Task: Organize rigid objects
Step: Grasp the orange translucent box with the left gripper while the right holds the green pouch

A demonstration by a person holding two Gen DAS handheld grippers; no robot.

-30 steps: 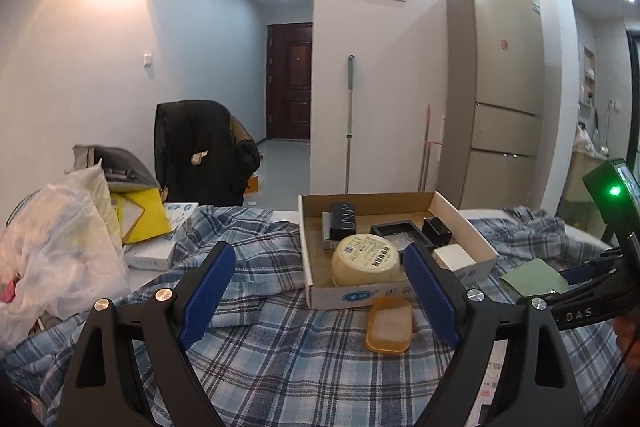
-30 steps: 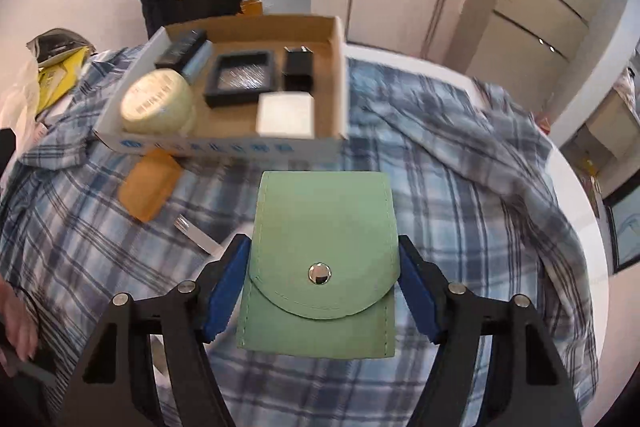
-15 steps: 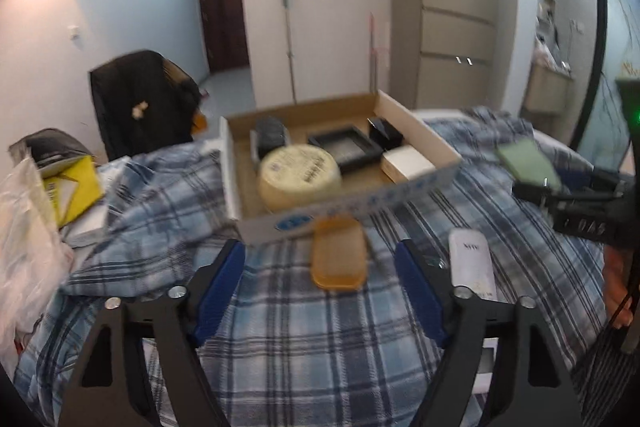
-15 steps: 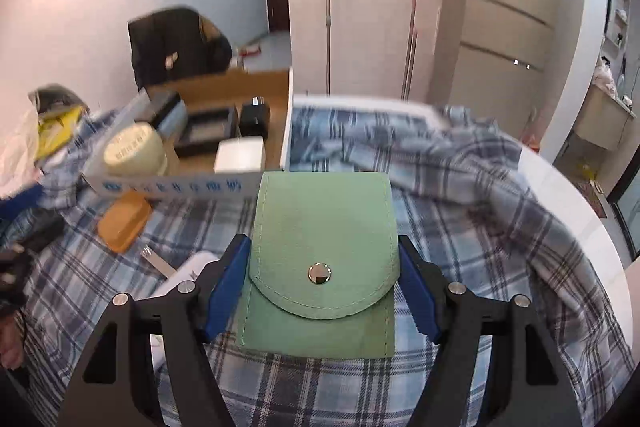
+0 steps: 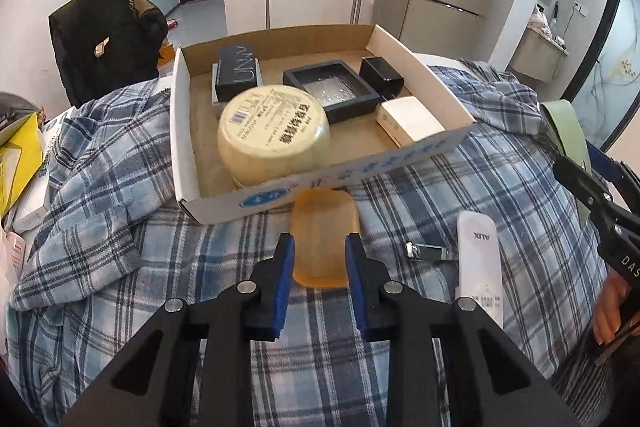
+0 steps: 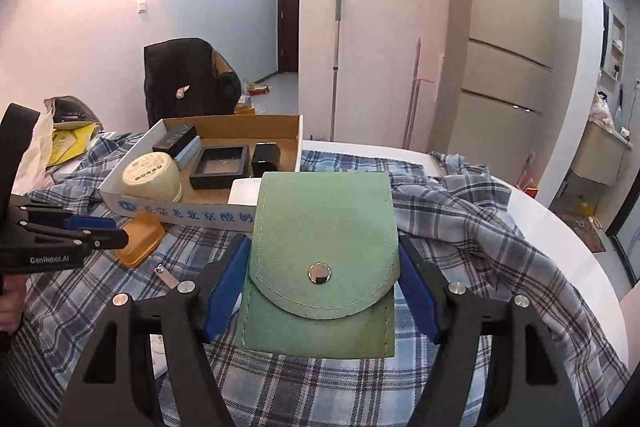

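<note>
On the plaid-covered tabletop [image 5: 120, 187], an amber soap bar [image 5: 323, 235] was pinched by the left tongs [image 5: 320, 259] — long axis toward the cardboard box [image 5: 320, 187] just ahead; the green pouch [image 6: 324, 259] was clamped in the right tongs [image 6: 324, 283].

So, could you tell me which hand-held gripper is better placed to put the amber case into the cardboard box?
Left hand-held gripper: its fingers already flank the amber case beside the cardboard box. The right one holds the green pouch.

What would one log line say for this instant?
left gripper: shut on amber case | right gripper: shut on green pouch | cardboard box: five items inside | stage: both loads outside box
</note>
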